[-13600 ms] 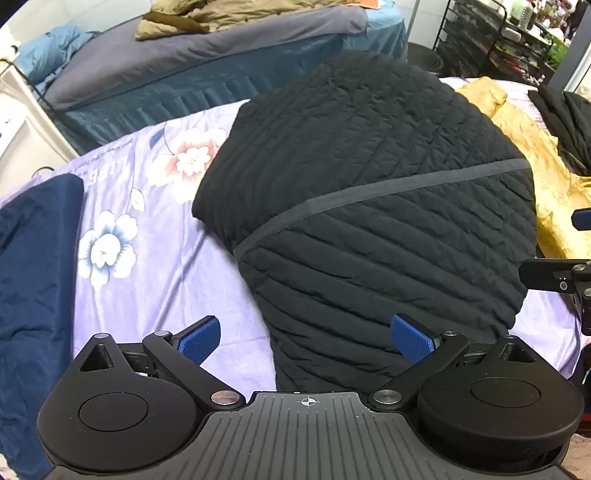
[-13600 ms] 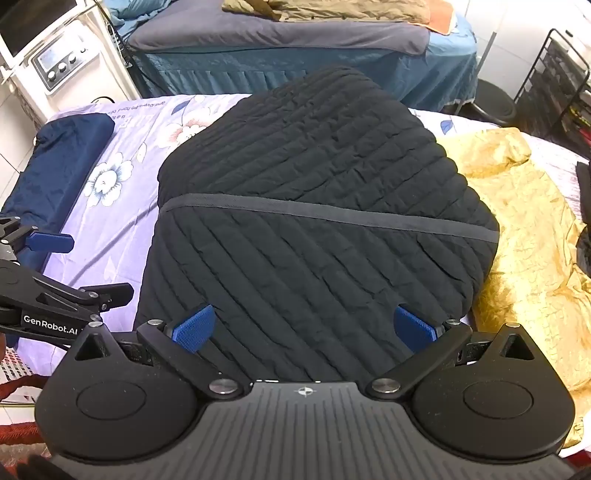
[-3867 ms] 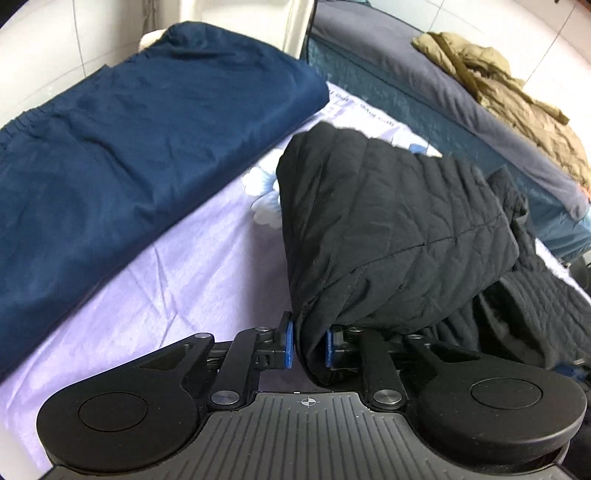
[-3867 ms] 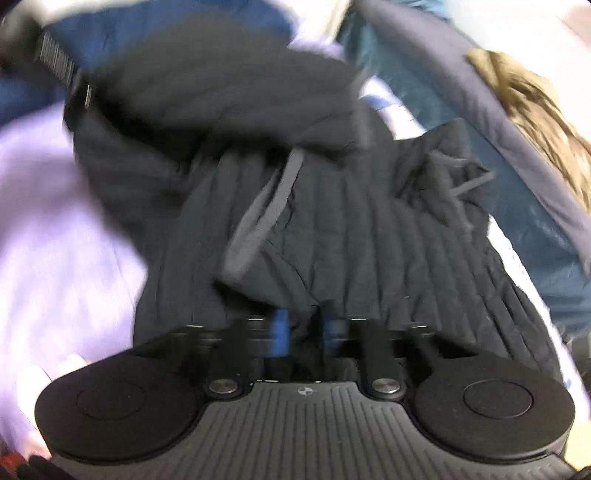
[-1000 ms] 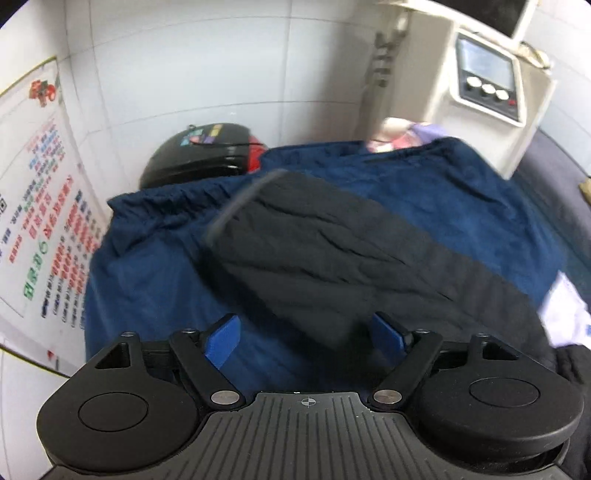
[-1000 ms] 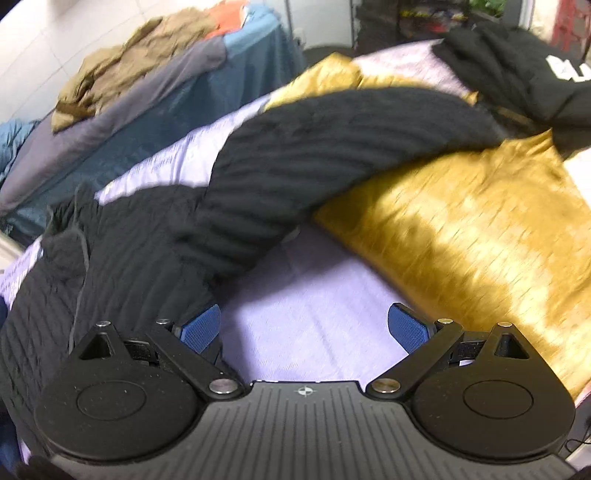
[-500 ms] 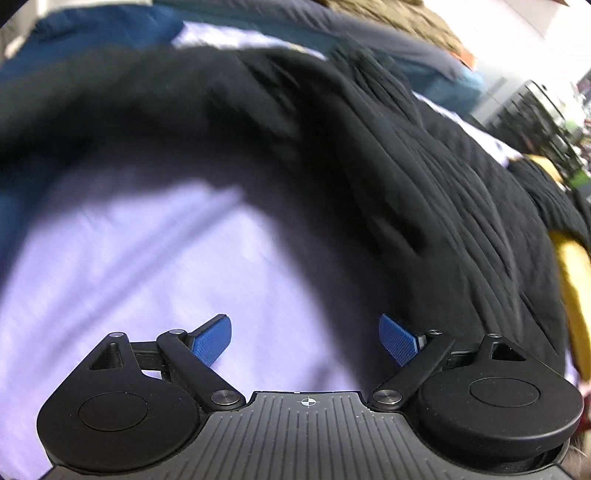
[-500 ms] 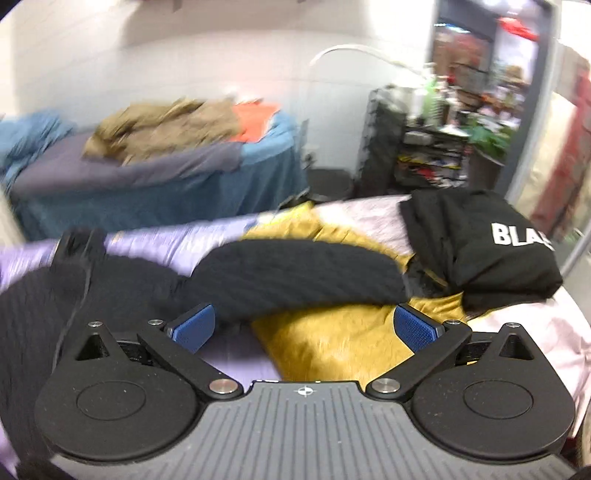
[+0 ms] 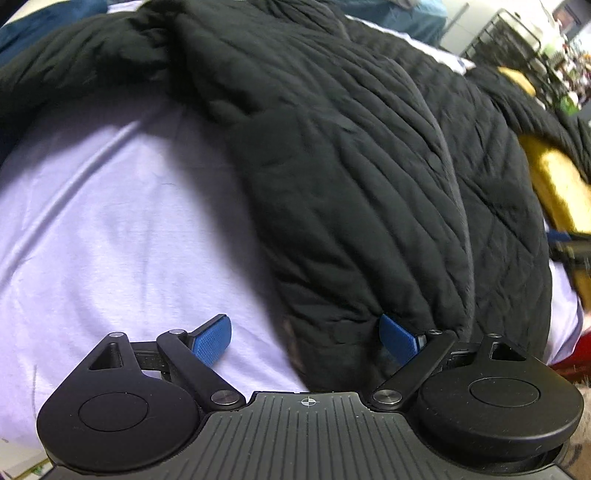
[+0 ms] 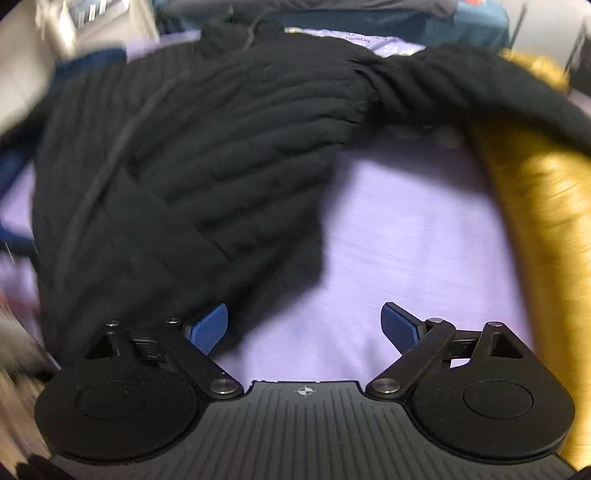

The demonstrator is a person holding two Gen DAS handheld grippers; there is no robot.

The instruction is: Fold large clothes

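Hovering low over the sheet (image 9: 110, 229), the left gripper (image 9: 306, 338) had its jaws spread wide, nothing clamped; the jacket's (image 9: 369, 166) hem lay between them, by the right-hand pad. The right gripper (image 10: 304, 328) was also spread, though its jaws had just been narrowing a little, with the jacket's other hem corner beside its left-hand pad and bare sheet between. The jacket lay unfolded across the sheet, one sleeve (image 10: 461, 85) stretched onto the gold garment (image 10: 535, 206). Beyond, a navy cloth (image 9: 33, 22) showed at the far edge.
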